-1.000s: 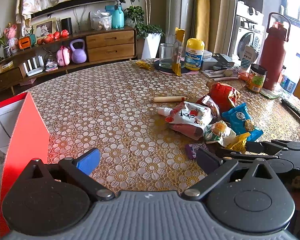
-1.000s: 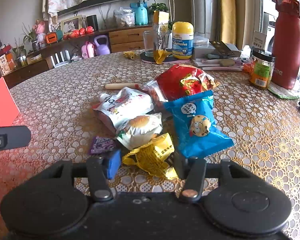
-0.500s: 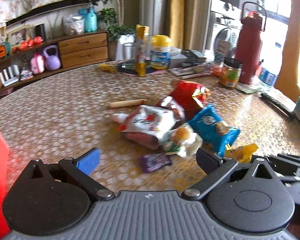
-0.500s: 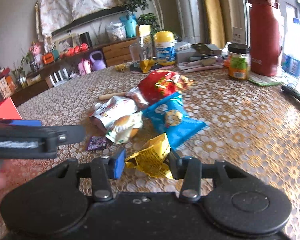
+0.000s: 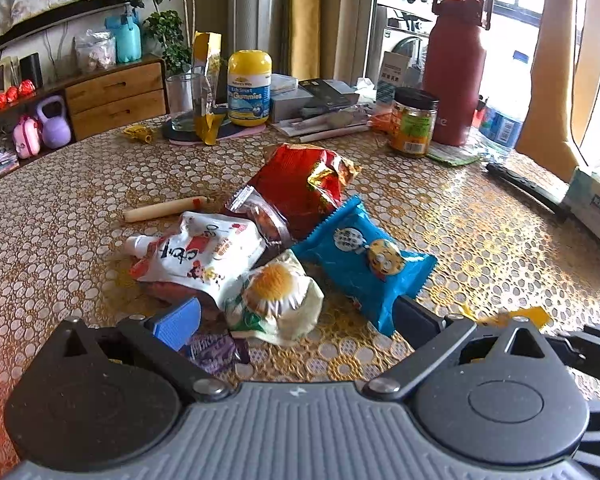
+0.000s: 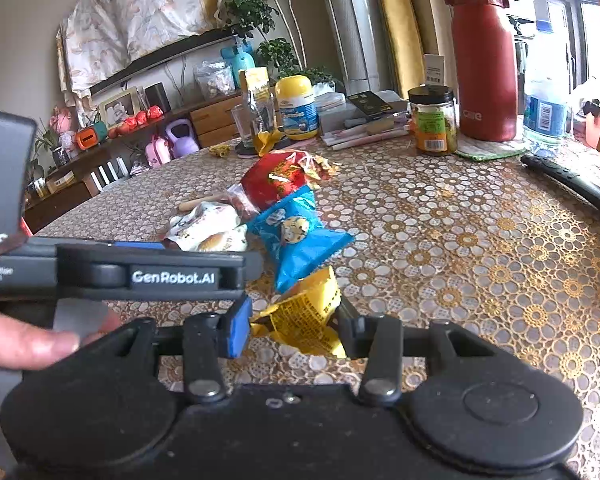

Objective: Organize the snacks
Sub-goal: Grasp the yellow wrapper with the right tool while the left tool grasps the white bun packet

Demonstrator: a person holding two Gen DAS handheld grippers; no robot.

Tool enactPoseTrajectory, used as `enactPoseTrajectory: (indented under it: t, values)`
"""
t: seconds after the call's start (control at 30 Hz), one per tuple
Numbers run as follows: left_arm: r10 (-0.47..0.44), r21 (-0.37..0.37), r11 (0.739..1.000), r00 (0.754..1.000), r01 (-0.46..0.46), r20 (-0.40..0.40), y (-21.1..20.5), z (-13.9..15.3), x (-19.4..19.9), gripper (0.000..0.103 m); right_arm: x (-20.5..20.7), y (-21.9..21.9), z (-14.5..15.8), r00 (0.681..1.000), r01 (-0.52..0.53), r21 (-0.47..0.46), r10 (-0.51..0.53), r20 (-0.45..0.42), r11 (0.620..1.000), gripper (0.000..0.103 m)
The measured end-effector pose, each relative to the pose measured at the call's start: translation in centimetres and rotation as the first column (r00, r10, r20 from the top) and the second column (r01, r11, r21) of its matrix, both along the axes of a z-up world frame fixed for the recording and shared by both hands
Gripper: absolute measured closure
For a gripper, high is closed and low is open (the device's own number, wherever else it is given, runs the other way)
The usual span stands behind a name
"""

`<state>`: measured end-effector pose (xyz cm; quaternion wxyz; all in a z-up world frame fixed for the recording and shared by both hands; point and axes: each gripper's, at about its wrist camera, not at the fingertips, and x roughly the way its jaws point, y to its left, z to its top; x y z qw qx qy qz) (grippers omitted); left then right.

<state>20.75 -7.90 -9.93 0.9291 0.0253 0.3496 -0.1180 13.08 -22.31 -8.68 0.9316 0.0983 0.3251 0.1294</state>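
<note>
Two tools: right tool pinching yellow packet; left tool spread over snack pile; table rt side open.

The snack packets are shiny, crinkled plastic film: the blue packet, the red bag, the yellow wrapper. The table cover looks smooth and glossy (light glints off it). The left gripper is matt black plastic, its housing ribbed. The drawers are wood; the tall bottle matt red.
</note>
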Motion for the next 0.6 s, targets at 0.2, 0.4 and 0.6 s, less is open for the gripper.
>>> enactPoseTrajectory:
  t: [0.2,0.4,0.6]
  values:
    - [0.008,0.046,0.999,1.0,-0.007,-0.026,-0.3,-0.9,0.9,0.027,-0.1,-0.5,-0.3,1.0,0.011,0.011,-0.011,-0.005,1.0,0.06]
    - [0.031,0.09,0.996,0.999,-0.03,-0.008,-0.2,-1.1,0.9,0.049,-0.1,-0.6,-0.2,1.0,0.015,0.019,-0.015,-0.007,1.0,0.06]
    - [0.037,0.061,0.997,0.999,-0.037,0.002,0.3,-0.9,0.5,0.057,-0.2,-0.7,-0.1,1.0,0.019,0.02,-0.019,-0.004,1.0,0.06]
